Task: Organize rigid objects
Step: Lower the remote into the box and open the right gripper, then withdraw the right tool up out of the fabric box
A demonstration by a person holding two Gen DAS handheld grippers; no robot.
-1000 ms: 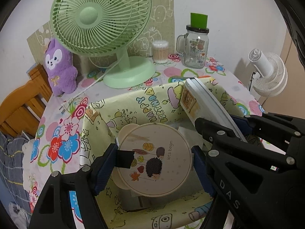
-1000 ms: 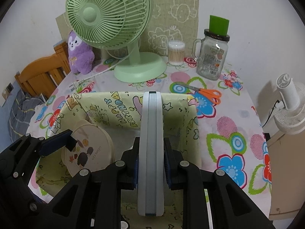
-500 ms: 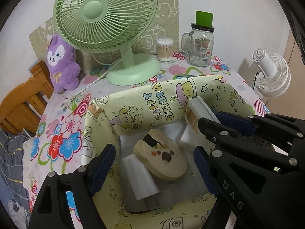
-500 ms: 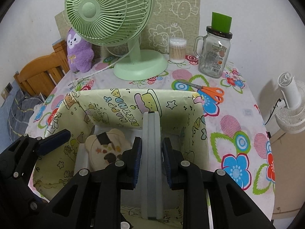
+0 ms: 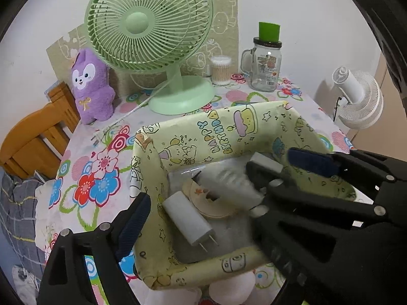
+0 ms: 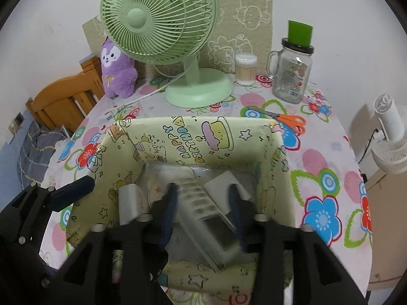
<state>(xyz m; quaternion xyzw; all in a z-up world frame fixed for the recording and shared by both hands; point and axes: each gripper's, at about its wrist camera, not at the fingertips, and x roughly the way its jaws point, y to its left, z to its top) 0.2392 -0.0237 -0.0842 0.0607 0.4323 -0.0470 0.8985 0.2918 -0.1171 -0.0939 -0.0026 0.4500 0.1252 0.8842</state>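
Remote [image 6: 203, 211]: blurred, lower centre, inside box [image 6: 193, 137], loose.
Right gripper [image 6: 203, 203]: jaws just opened, nothing gripped.
Left gripper [image 5: 211, 193]: jaws wide, just opened, empty.

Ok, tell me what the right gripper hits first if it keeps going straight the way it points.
Most likely the calculator, which lies blurred in the box right between the right gripper's fingers; its jaws have just been opening. Depth is hard to judge in this fisheye view.

On the table: one green desk fan [image 6: 162, 25], one purple plush toy [image 6: 118, 70], one glass jar [image 6: 291, 73], one cotton-swab tub [image 6: 245, 70], one pair of orange-handled scissors [image 6: 282, 119], and one paper-wrapped box [image 6: 203, 137] (with one white plug adapter [image 5: 188, 219] inside).
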